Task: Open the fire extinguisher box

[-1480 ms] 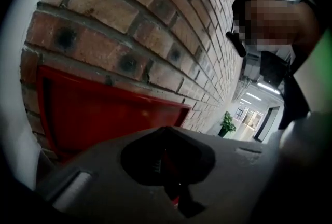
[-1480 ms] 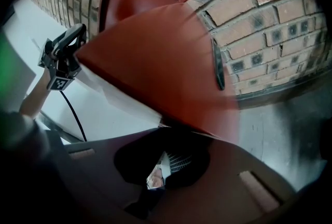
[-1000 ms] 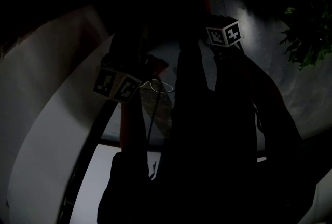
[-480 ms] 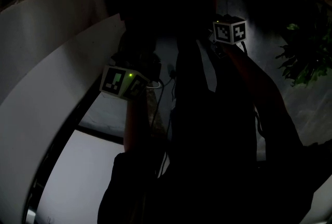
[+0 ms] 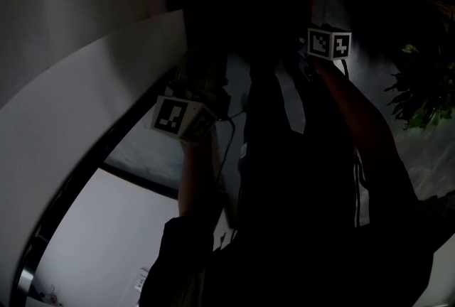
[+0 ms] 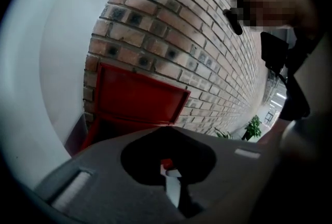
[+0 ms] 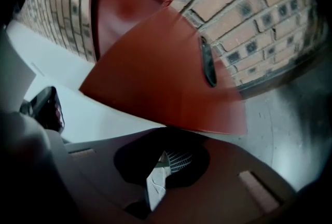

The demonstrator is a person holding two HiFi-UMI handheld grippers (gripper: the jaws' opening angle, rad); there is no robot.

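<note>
Against the brick wall (image 6: 207,36), the red fire extinguisher box (image 6: 136,99) sits left of centre in the left gripper view and stands open, its rimmed red panel tilted out from the bricks. A white wall (image 6: 54,62) fills the left of that frame, and a small potted plant (image 6: 253,126) stands far off at the lower right. The person's dark clothing (image 6: 275,52) shows at the upper right.

The left gripper (image 6: 167,168) sits at the bottom centre of its own view. Its fingers are pressed together with nothing between them, and they are well short of the box.

Across the middle of the right gripper view, the box's door (image 7: 161,80) is swung far out from the wall as a broad red sheet. A dark handle slot (image 7: 208,64) sits near its right edge. Behind the door, at the upper left, the red inside of the box lies flat against the bricks. Grey floor (image 7: 290,129) shows at the lower right.

The right gripper (image 7: 167,163) is at the bottom centre, just below the door's lower edge. Its fingers stand close together and nothing can be seen between them. Whether they touch the door cannot be told.

The head view is very dark. The left marker cube (image 5: 181,119) shows left of centre and the right marker cube (image 5: 328,43) at the upper right. Both are held up in front of the person on raised forearms, and the box itself is lost in the shadow.
</note>
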